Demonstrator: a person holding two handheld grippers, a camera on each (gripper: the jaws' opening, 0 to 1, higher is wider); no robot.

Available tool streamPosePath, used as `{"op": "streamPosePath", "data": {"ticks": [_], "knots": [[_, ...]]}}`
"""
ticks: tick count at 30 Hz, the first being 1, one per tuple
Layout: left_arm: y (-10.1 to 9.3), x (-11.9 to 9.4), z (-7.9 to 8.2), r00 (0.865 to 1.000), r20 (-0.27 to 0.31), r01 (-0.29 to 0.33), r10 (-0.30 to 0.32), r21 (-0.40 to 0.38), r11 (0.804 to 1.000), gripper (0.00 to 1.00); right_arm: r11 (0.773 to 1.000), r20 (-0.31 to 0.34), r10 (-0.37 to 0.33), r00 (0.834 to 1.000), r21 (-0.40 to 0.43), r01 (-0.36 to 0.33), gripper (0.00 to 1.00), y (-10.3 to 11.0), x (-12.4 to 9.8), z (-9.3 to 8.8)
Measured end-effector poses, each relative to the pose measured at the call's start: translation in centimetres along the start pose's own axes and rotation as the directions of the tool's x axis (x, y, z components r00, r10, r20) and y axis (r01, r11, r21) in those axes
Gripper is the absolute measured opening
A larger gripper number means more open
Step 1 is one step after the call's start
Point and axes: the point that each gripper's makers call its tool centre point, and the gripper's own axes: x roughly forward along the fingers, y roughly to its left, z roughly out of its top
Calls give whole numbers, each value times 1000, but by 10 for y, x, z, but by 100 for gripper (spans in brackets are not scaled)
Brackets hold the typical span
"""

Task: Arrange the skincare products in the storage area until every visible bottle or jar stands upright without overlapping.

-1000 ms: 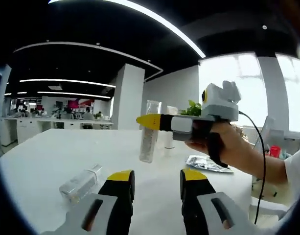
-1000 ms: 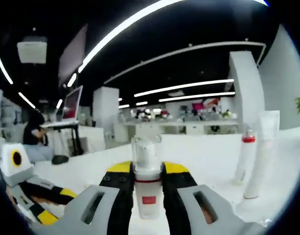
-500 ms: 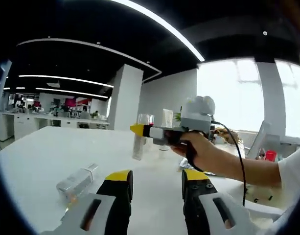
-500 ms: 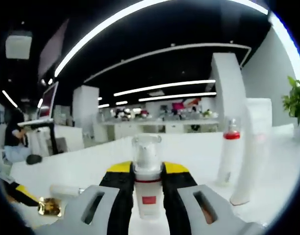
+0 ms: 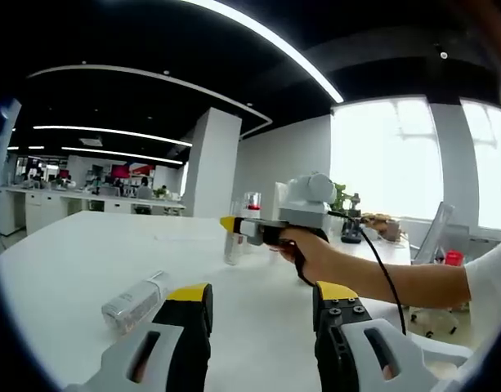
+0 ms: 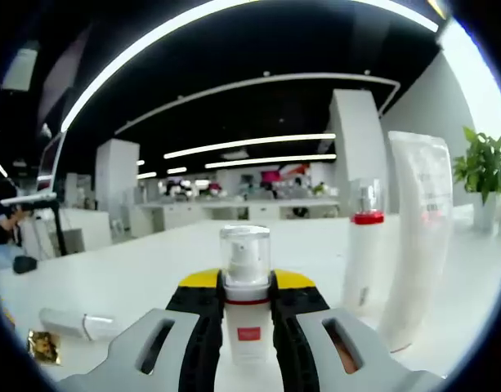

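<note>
The right gripper (image 6: 248,327) has its jaws clamped on a small pump bottle (image 6: 247,302), held upright and low over the white table (image 6: 152,278), with a red-collared bottle (image 6: 366,253) and a tall white tube (image 6: 417,245) standing at its two o'clock. This looks like the placing step: set the bottle down beside those two, clear of both, then release. The left gripper (image 5: 262,343) is wide open and empty; a clear bottle (image 5: 136,300) lies toppled at its ten o'clock, probably next.
</note>
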Motion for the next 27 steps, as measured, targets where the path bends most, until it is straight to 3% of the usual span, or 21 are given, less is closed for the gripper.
{"op": "streamPosePath", "data": {"ticks": [11, 14, 27], "knots": [[7, -6, -4, 1000, -3, -22, 22, -6, 1000, 55, 995, -25, -93, 995, 22, 93, 20, -23, 9, -13], [9, -6, -3, 1000, -1, -30, 30, -13, 999, 60, 993, -12, -114, 993, 25, 115, 20, -27, 12, -11], [9, -7, -3, 1000, -3, -28, 28, -9, 1000, 60, 983, -30, -183, 983, -36, 182, 20, -39, 30, -8]]}}
